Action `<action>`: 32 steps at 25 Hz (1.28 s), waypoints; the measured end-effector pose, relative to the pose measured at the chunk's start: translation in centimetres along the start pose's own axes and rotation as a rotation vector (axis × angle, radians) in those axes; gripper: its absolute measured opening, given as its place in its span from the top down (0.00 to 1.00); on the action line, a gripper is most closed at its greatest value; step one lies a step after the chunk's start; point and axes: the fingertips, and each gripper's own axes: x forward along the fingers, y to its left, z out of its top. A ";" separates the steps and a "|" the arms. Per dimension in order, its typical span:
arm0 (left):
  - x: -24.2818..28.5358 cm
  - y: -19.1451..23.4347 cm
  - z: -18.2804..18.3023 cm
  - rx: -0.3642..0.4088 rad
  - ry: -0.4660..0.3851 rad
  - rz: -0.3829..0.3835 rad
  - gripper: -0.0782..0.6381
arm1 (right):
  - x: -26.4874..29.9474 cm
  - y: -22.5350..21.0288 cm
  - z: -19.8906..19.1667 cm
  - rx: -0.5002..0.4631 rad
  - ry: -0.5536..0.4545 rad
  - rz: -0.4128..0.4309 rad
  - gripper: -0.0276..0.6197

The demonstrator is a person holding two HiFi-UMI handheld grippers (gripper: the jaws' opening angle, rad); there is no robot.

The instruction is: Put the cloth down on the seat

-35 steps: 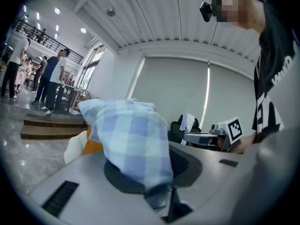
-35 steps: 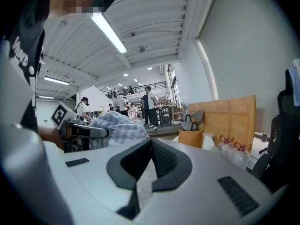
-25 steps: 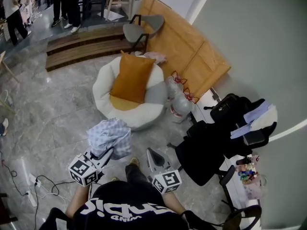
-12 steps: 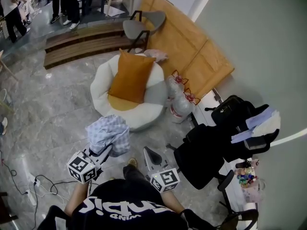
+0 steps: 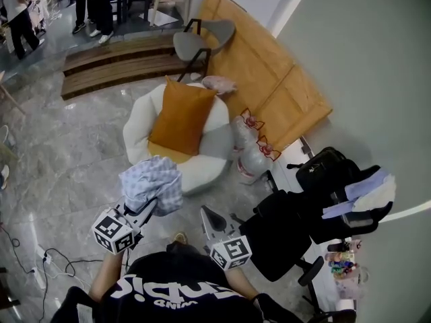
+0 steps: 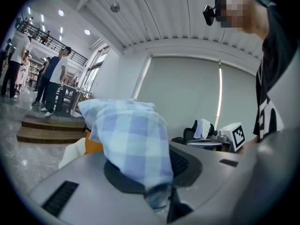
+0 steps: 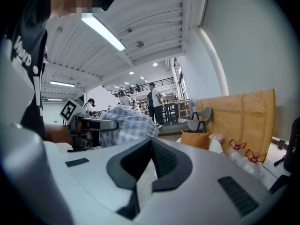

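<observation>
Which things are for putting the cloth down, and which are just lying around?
For the job:
checked cloth, pinched in the left gripper
white round seat
right gripper, holding nothing

Just lying about:
orange cushion on the seat
grey chair
water bottles
black office chair
black bag

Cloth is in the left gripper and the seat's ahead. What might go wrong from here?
The left gripper pinches just a small part of the bunched checked cloth, so it may slip out early onto the floor. The orange cushion covers much of the white round seat; a drop there may land on the cushion or slide off the bare rim.
</observation>
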 end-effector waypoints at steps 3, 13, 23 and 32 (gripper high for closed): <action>1.6 0.4 0.6 -0.001 -0.012 0.014 0.76 | 0.5 -1.7 0.2 -0.002 0.000 0.012 0.93; 4.8 1.5 1.8 -0.005 -0.042 0.085 0.76 | 1.8 -6.0 0.3 -0.002 0.017 0.057 0.93; 6.2 4.1 3.2 -0.014 -0.052 0.104 0.76 | 4.6 -7.1 0.6 0.012 0.021 0.084 0.93; 8.8 7.5 4.9 -0.045 -0.064 0.076 0.76 | 8.3 -9.1 1.3 0.017 0.025 0.064 0.93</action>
